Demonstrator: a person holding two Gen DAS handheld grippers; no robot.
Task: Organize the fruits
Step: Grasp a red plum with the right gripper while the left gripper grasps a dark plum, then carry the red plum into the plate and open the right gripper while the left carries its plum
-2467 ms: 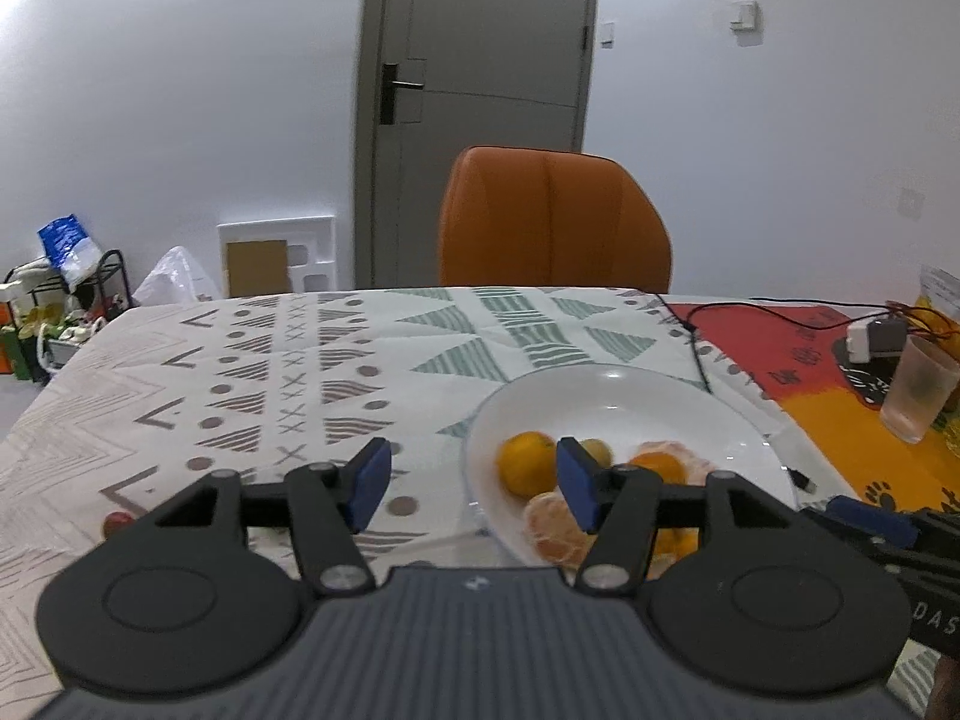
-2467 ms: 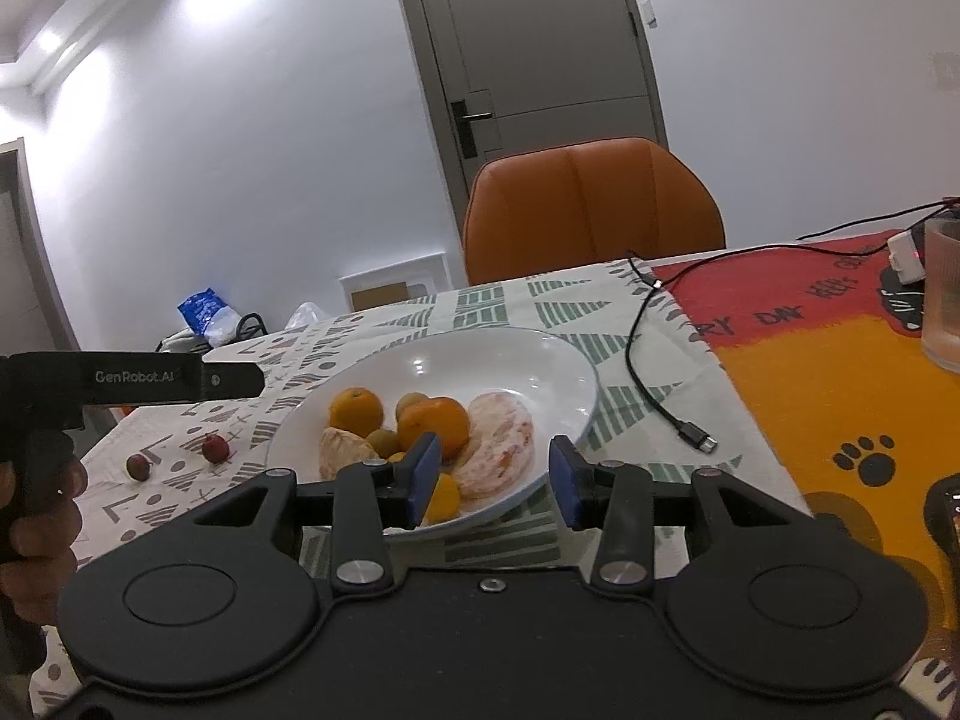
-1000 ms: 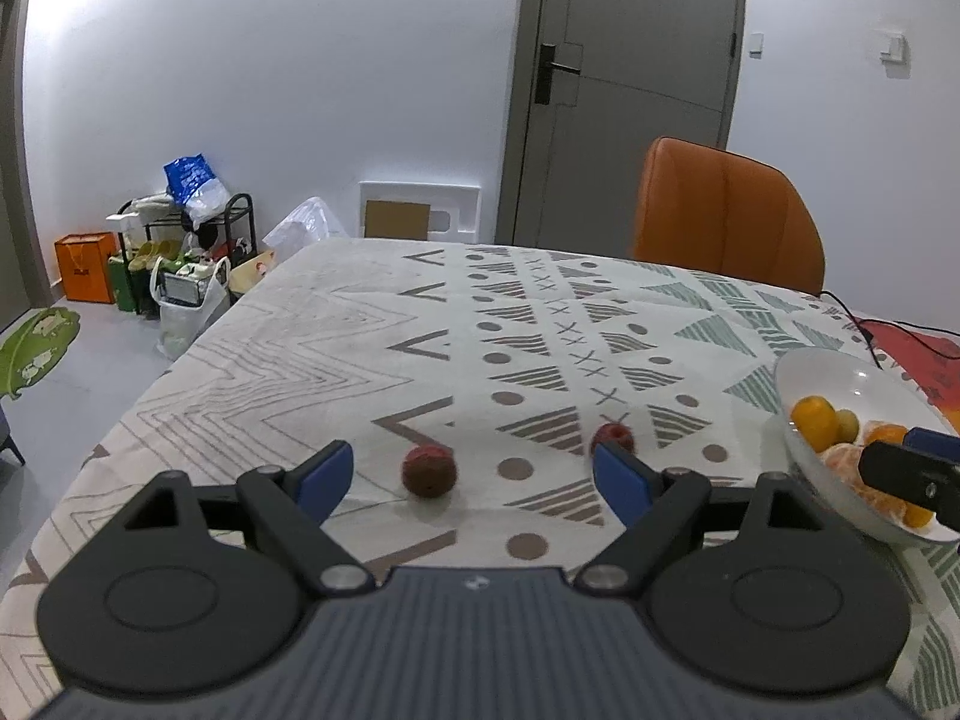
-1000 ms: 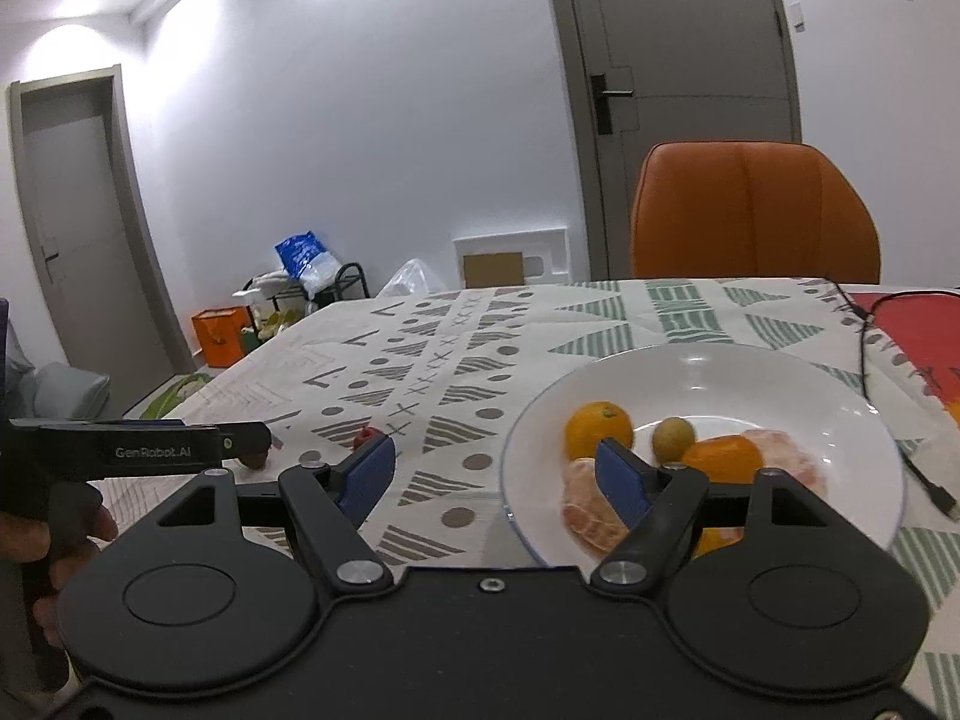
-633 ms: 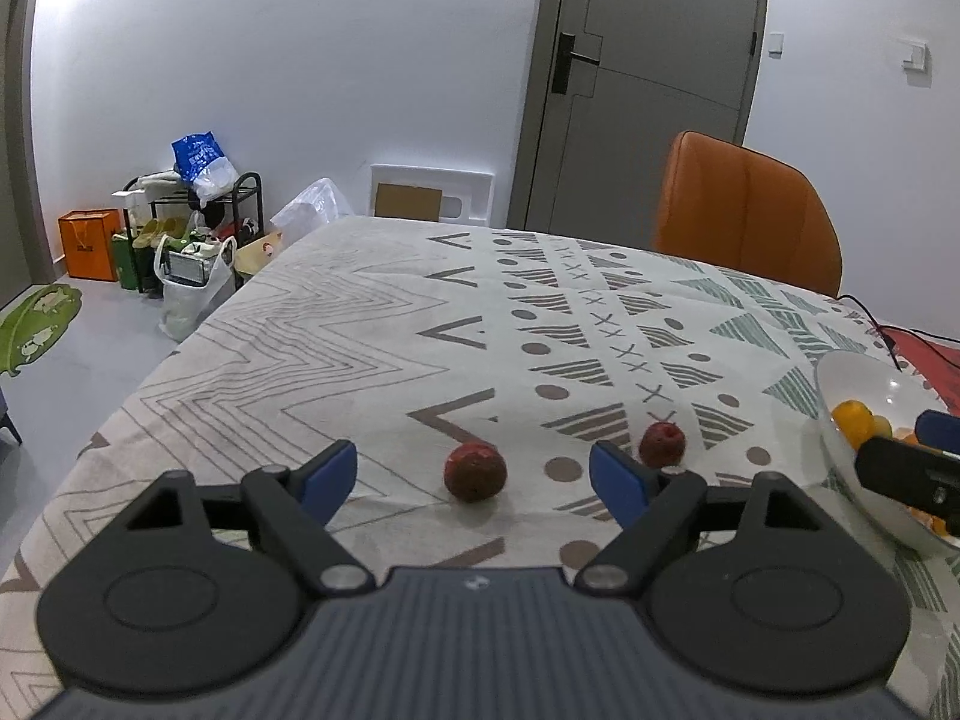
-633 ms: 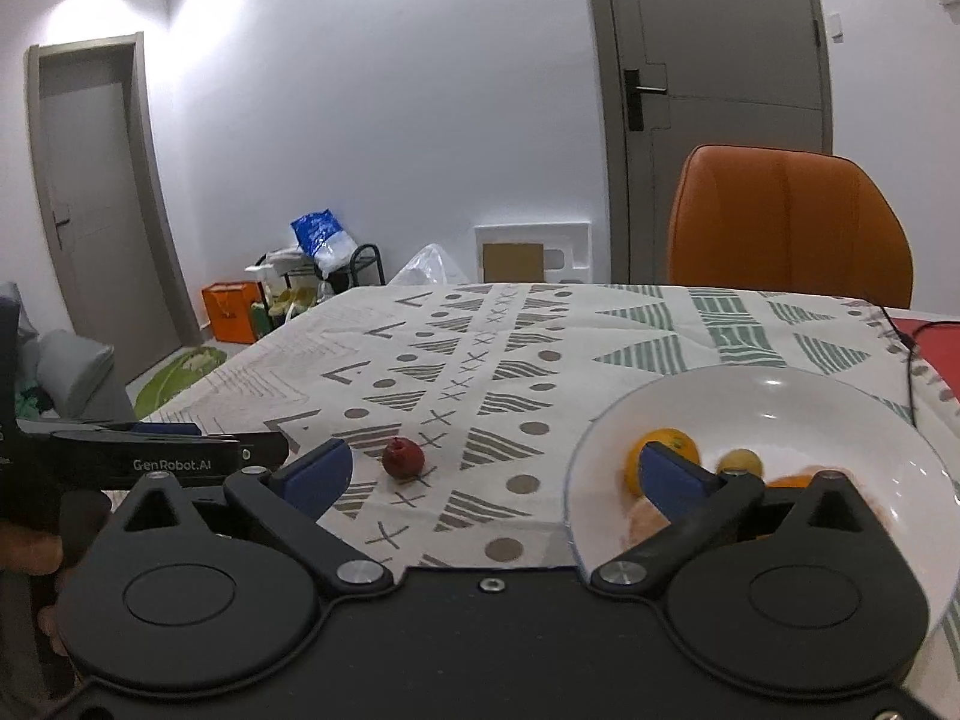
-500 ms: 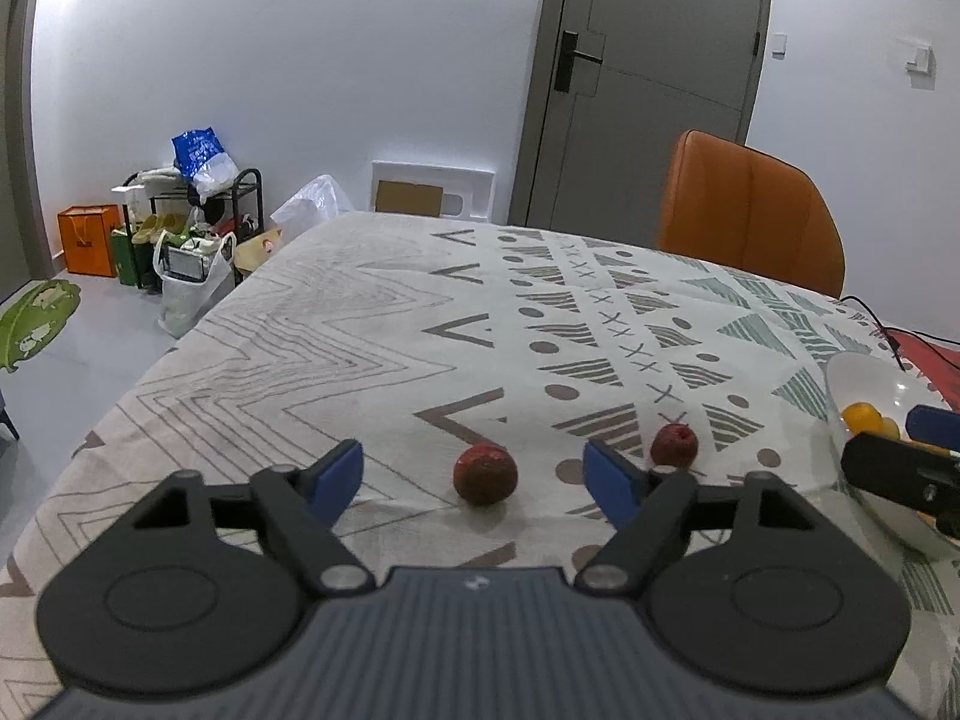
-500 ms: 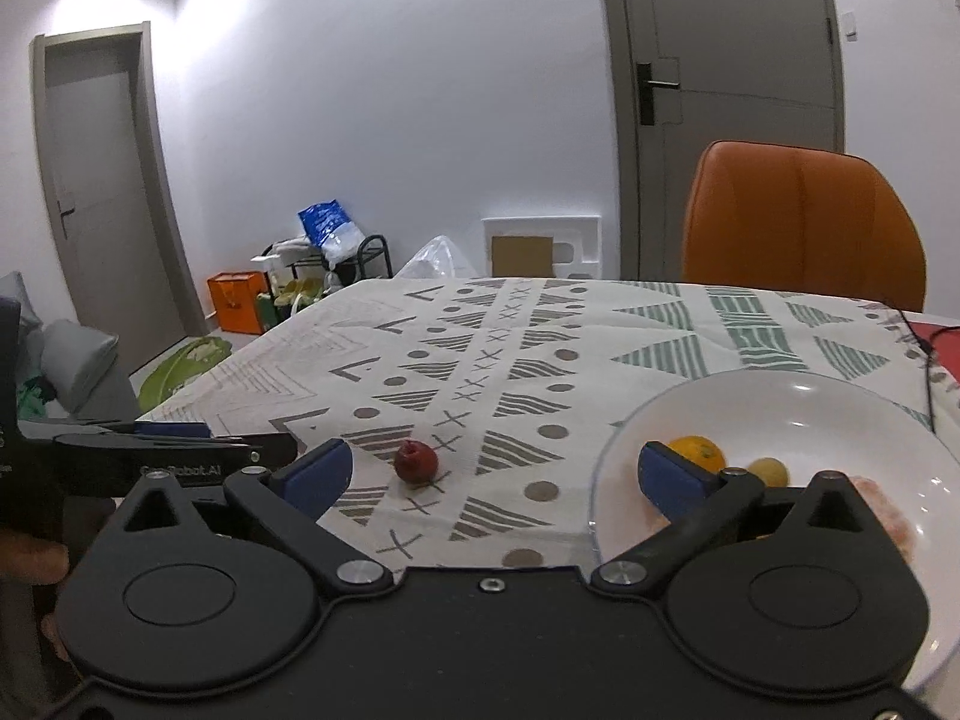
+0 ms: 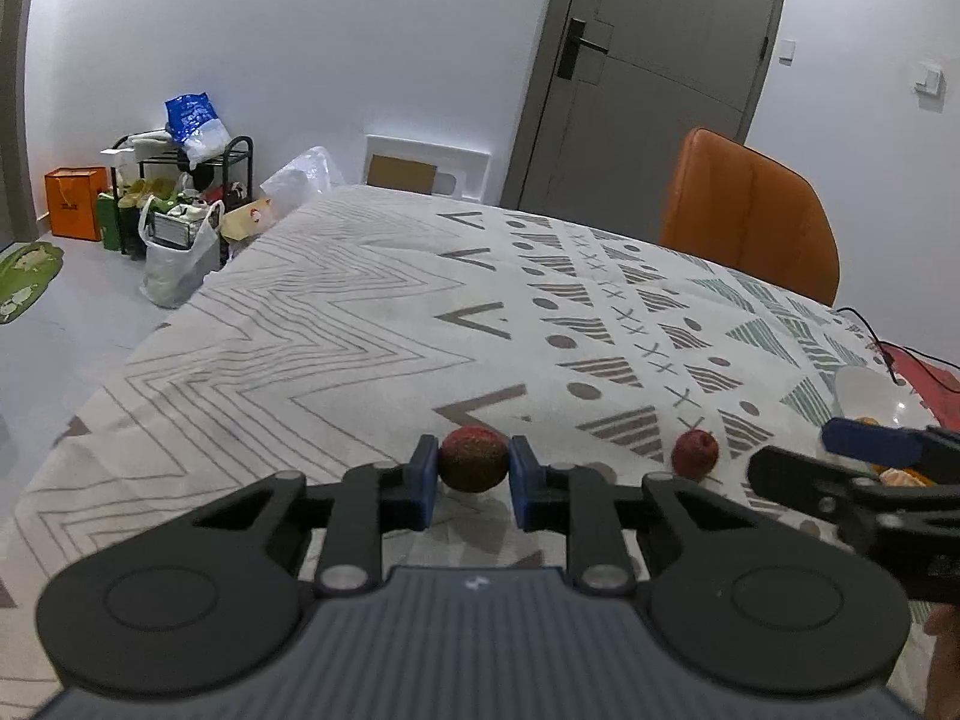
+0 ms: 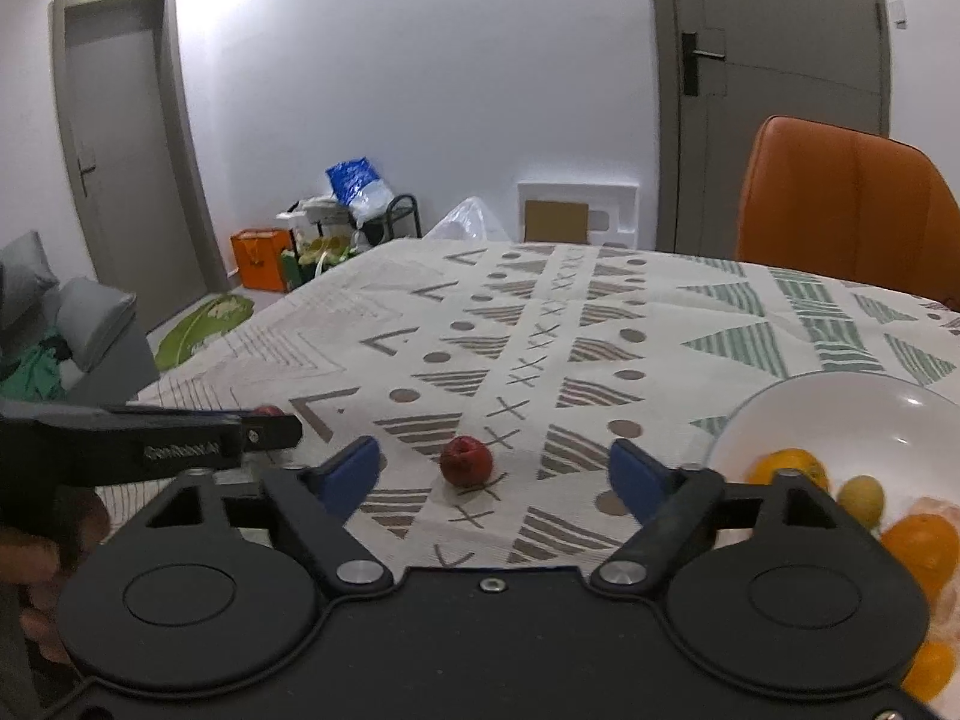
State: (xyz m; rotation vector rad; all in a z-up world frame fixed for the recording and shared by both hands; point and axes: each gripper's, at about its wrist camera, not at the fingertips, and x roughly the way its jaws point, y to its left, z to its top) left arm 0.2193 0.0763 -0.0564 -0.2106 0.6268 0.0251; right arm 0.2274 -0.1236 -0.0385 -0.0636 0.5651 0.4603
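The patterned surface (image 9: 336, 324) spreads wide; at its right edge sits the white bowl (image 10: 840, 414), oranges (image 10: 792, 468) piled inside; the left tool (image 9: 468, 468) is clamped on a dark red fruit (image 9: 473, 457) at the near edge; the right tool (image 10: 492, 474) gapes wide, a second red fruit (image 10: 466, 460) lying between its fingers, untouched.

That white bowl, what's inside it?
The white bowl holds oranges, a small yellow-green fruit and a peeled segment cluster. The right gripper's body covers its near part.
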